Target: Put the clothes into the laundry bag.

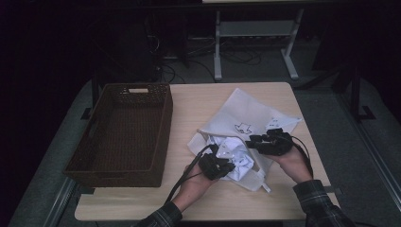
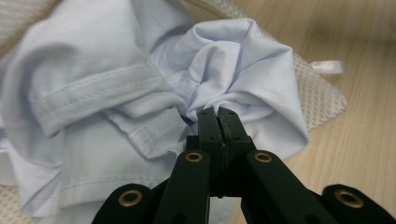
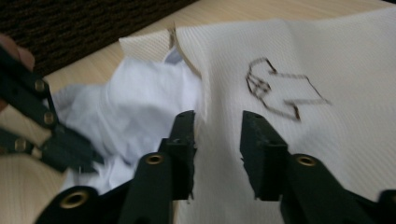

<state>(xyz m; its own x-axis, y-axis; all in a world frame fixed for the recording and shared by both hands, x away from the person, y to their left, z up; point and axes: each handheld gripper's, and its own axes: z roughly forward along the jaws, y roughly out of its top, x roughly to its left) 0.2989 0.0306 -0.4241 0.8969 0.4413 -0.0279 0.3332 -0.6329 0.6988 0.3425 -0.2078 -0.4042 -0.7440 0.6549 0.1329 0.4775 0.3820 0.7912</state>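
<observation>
A pale blue shirt (image 1: 235, 153) lies crumpled at the mouth of a white mesh laundry bag (image 1: 246, 111) that carries a black shirt drawing. My left gripper (image 1: 230, 166) is shut on a bunched fold of the shirt (image 2: 116, 107), its jaws (image 2: 217, 112) pinched together on the cloth. My right gripper (image 1: 252, 140) hovers at the bag's opening. In the right gripper view its jaws (image 3: 217, 122) stand apart over the bag (image 3: 327, 56), with the bag's edge near one jaw and nothing pressed. The shirt (image 3: 135, 107) and the left gripper (image 3: 60, 142) show beside it.
A dark brown wicker basket (image 1: 163, 137) stands at the left of the wooden table (image 1: 198, 101), close to the left hand. Bare tabletop (image 2: 364, 140) lies beside the bag. Table legs and cables stand on the floor beyond the far edge.
</observation>
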